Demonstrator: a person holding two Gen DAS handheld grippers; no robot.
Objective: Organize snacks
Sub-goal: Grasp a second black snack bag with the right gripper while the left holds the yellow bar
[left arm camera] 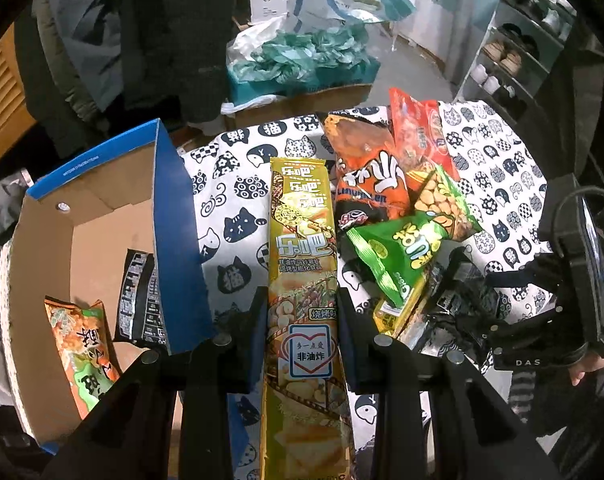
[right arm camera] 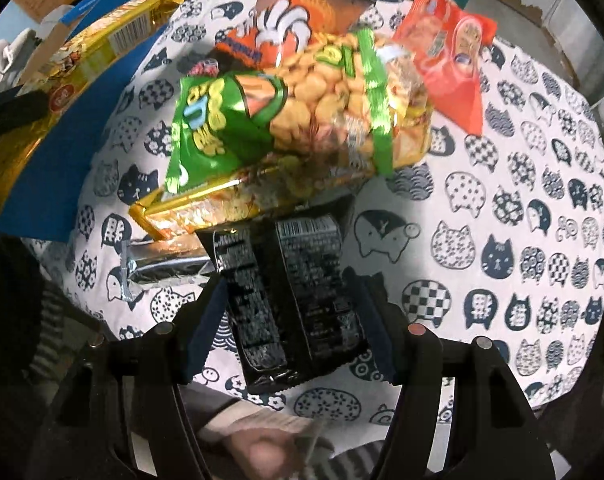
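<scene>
- Left gripper [left arm camera: 302, 336] clamps a long gold foil snack packet [left arm camera: 302, 240], just right of the blue-walled cardboard box [left arm camera: 174, 216].
- Right gripper [right arm camera: 292, 320], jaws parted, straddles a black foil snack packet [right arm camera: 298, 300] lying on the cat-print cloth [right arm camera: 502, 240], near the snack pile.

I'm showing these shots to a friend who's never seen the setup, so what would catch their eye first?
Probably the long gold snack pack clamped in the left gripper, right beside the blue-edged cardboard box. Next, the bright heap of snack bags piled mid-table on the cat-print cloth. Nearer the camera, a black packet lies between the right gripper's open fingers.
</scene>
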